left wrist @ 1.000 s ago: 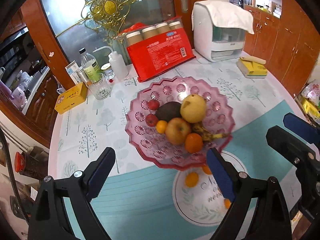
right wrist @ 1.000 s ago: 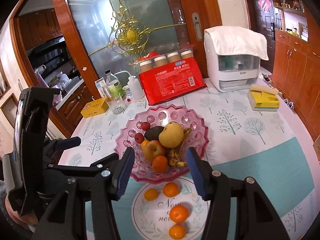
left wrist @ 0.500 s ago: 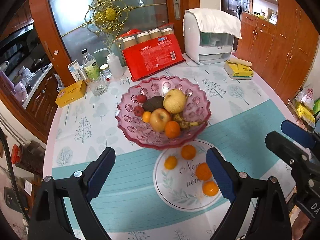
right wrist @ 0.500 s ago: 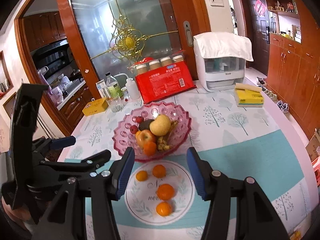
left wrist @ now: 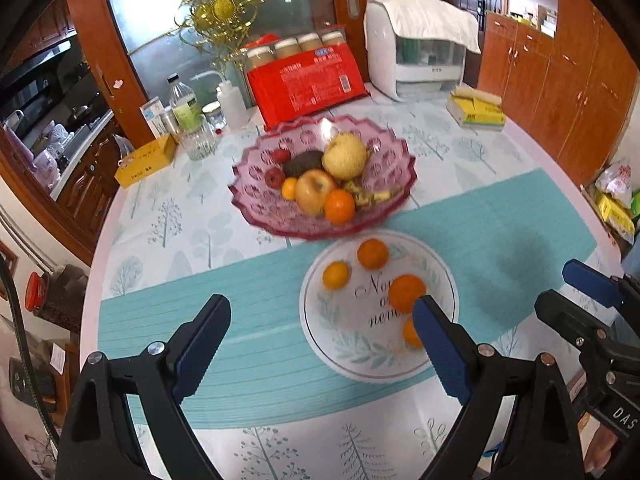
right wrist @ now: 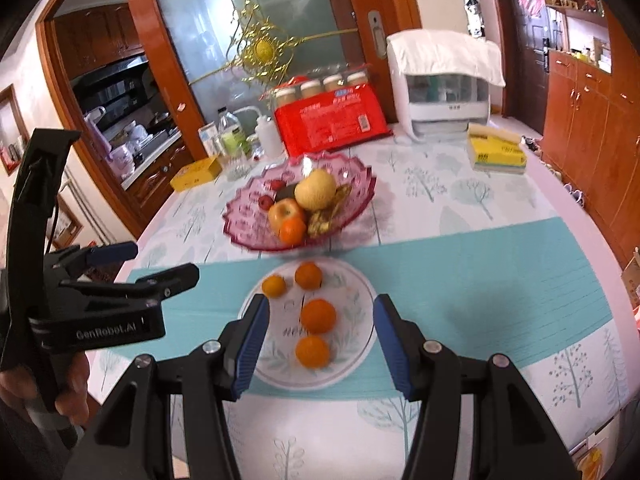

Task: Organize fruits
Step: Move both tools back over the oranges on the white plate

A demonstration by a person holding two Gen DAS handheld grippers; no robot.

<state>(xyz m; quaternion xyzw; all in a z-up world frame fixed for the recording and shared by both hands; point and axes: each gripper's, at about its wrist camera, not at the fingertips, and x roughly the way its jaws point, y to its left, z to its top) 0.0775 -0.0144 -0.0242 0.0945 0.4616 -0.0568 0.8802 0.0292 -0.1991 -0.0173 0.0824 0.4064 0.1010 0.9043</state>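
Note:
A pink glass fruit bowl [left wrist: 384, 216] [right wrist: 248, 236] in mid-table holds a pear [left wrist: 345, 156], an apple [left wrist: 314, 192], an avocado, an orange, small red fruits and a banana. In front of it a white plate [left wrist: 352, 360] [right wrist: 352, 344] carries several oranges [right wrist: 318, 316]. My left gripper [left wrist: 320, 344] is open and empty, held above the near table left of the plate. My right gripper [right wrist: 320, 344] is open and empty above the plate's near edge. Each gripper shows at the side of the other's view.
At the back stand a red package [left wrist: 304, 80] with jars, a white appliance [left wrist: 416, 56] under a cloth, bottles [left wrist: 184, 108], a glass and a yellow box [left wrist: 146, 160]. A yellow pack [left wrist: 476, 110] lies at the right. Wooden cabinets line the right side.
Both grippers have pulled back and up from the bowl toward the near table edge. The plate of oranges has come fully into view. Both stay open and empty.

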